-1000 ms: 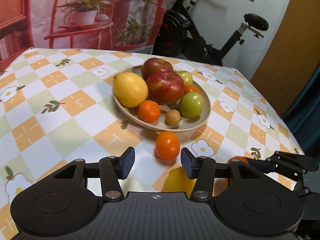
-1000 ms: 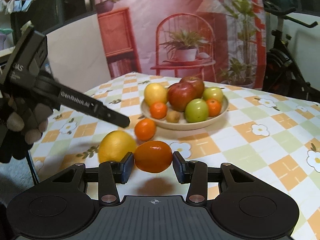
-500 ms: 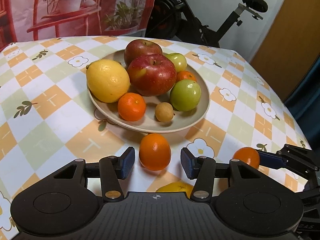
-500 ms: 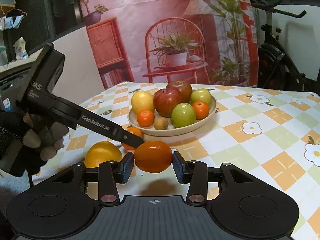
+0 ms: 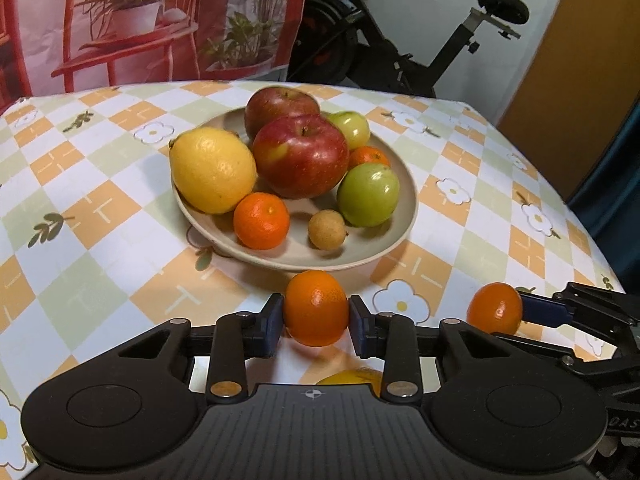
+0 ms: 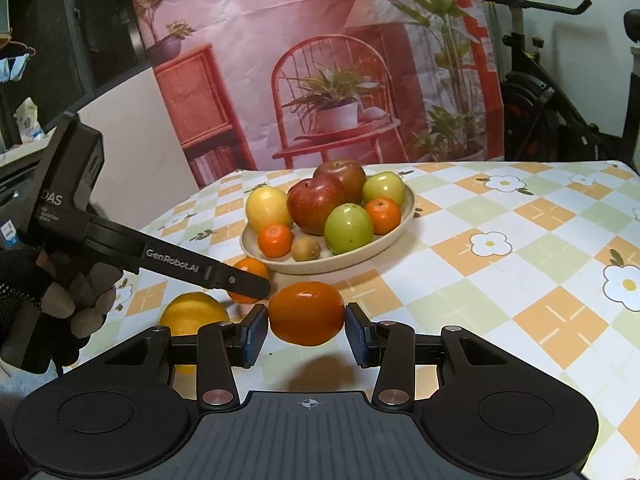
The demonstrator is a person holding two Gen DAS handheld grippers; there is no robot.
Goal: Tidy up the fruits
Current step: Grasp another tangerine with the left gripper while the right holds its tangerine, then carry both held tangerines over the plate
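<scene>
Risk: crowded plate (image 5: 404, 216); a mandarin released onto it may roll off the rim or dislodge a neighbouring fruit.

Left gripper (image 5: 316, 324): jaws have just closed, clamping the table mandarin (image 5: 315, 307) just before the plate. Right gripper (image 6: 306, 330): narrowly set, clenching a second mandarin (image 6: 306, 312) clear above the tablecloth (image 6: 520, 256).

Behind your table: backdrop (image 6: 320, 60) printed with red chair and potted plants; exercise bike (image 5: 400, 52) against white wall, right of backdrop. Under the fruit you have checkered tablecloth (image 6: 520, 216), orange, green, white squares, with flower motifs.
</scene>
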